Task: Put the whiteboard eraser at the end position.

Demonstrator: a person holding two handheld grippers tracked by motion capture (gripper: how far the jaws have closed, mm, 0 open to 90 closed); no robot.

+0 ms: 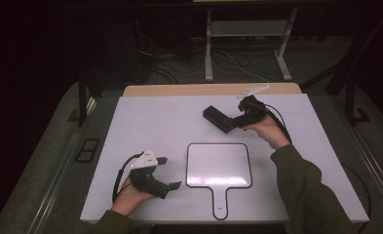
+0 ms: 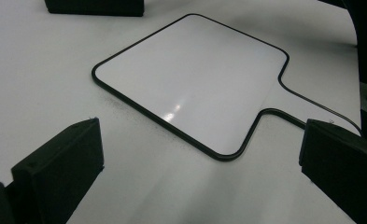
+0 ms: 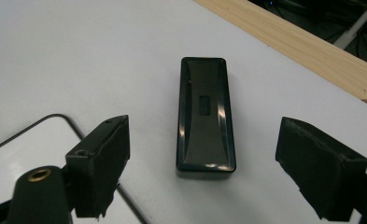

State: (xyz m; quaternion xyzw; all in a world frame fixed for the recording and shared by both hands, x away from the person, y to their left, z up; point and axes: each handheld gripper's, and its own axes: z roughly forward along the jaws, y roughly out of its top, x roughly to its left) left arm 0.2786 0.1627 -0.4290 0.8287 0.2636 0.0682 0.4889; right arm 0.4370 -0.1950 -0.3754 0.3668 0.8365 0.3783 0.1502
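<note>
A small whiteboard [image 1: 218, 165] with a black rim and a short handle lies flat on the white table [image 1: 145, 122]; it is also in the left gripper view [image 2: 190, 74]. A black block-shaped eraser [image 1: 216, 118] lies just beyond it. My right gripper [image 1: 235, 122] points at the eraser from the right. Its jaws stand open in the right gripper view [image 3: 202, 128], where the eraser [image 3: 204, 116] rests on the table between and ahead of them, untouched. My left gripper [image 1: 169, 172] is open and empty left of the whiteboard, with its jaws [image 2: 199, 135] facing the board's near corner.
A wooden strip [image 1: 203, 89] runs along the table's far edge. Behind it are dark floor, cables and white frame legs [image 1: 208, 53]. The eraser's end [image 2: 95, 5] shows at the top of the left gripper view. Bare white tabletop lies left of the board.
</note>
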